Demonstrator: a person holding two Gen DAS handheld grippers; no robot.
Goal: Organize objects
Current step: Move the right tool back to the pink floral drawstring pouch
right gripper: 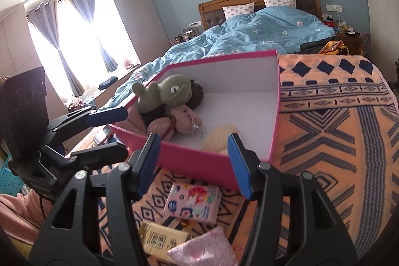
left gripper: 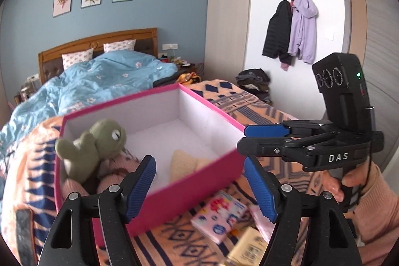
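Note:
A pink open box [left gripper: 189, 181] [right gripper: 194, 161] stands on an orange patterned blanket [right gripper: 324, 141]. Inside lie a green frog plush [left gripper: 92, 143] [right gripper: 164, 94], a pink knitted toy [right gripper: 174, 124] and a cream plush [left gripper: 184, 163] [right gripper: 219, 136]. On the blanket in front of the box lie a pink flowered tissue pack [left gripper: 219, 216] [right gripper: 192, 201], a yellow pack [left gripper: 247, 248] [right gripper: 162, 239] and a pink pouch [right gripper: 204, 251]. My left gripper [left gripper: 199, 188] is open and empty over the box's near wall; it also shows in the right wrist view [right gripper: 109, 131]. My right gripper [right gripper: 192, 163] is open and empty; it shows in the left wrist view [left gripper: 242, 136] at the box's right corner.
A bed with a blue duvet [left gripper: 99, 81] lies behind the box. Jackets [left gripper: 291, 29] hang on the white wall, with a clothes pile [left gripper: 254, 81] below. Curtained windows [right gripper: 72, 41] are at the left. A nightstand [right gripper: 349, 39] stands by the bed.

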